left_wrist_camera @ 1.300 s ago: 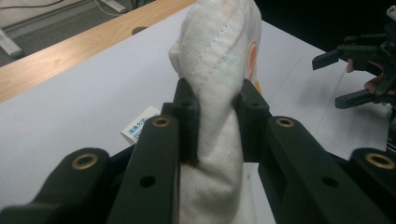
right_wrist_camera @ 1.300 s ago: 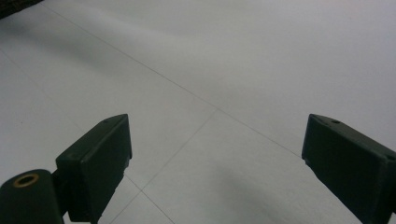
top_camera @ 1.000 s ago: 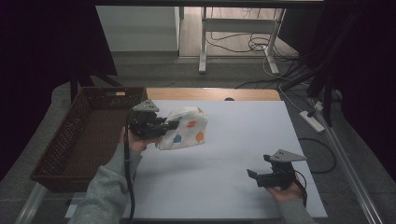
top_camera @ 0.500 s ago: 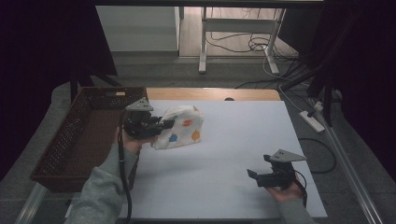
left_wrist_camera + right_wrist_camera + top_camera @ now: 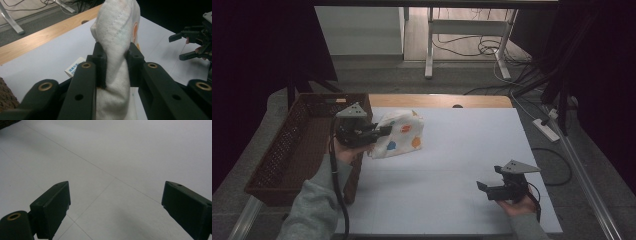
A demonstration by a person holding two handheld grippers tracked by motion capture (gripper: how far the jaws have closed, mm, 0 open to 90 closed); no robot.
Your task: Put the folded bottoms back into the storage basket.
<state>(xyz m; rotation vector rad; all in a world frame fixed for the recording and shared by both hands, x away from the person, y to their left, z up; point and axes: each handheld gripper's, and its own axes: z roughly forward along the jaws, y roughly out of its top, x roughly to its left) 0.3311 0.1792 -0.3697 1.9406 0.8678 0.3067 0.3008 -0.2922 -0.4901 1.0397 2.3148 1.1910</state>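
A white cloth bag (image 5: 401, 133) with orange and blue spots hangs at the table's left side, beside the basket. My left gripper (image 5: 382, 132) is shut on its left edge and holds it up off the white table (image 5: 452, 170). In the left gripper view the white cloth (image 5: 117, 37) is pinched between the two black jaws, and a small printed label (image 5: 75, 68) lies beneath. My right gripper (image 5: 482, 187) rests open near the table's front right, with nothing between its jaws; the right gripper (image 5: 115, 205) faces bare white table.
A brown wicker basket (image 5: 287, 150) stands along the table's left edge. A wooden strip (image 5: 437, 101) runs along the table's far edge. Cables and a power strip (image 5: 544, 129) lie on the floor at the right. The other gripper (image 5: 195, 42) shows far off in the left gripper view.
My left gripper has carried the spotted cloth bag a little left and farther back, toward the basket. The right gripper has stayed in place.
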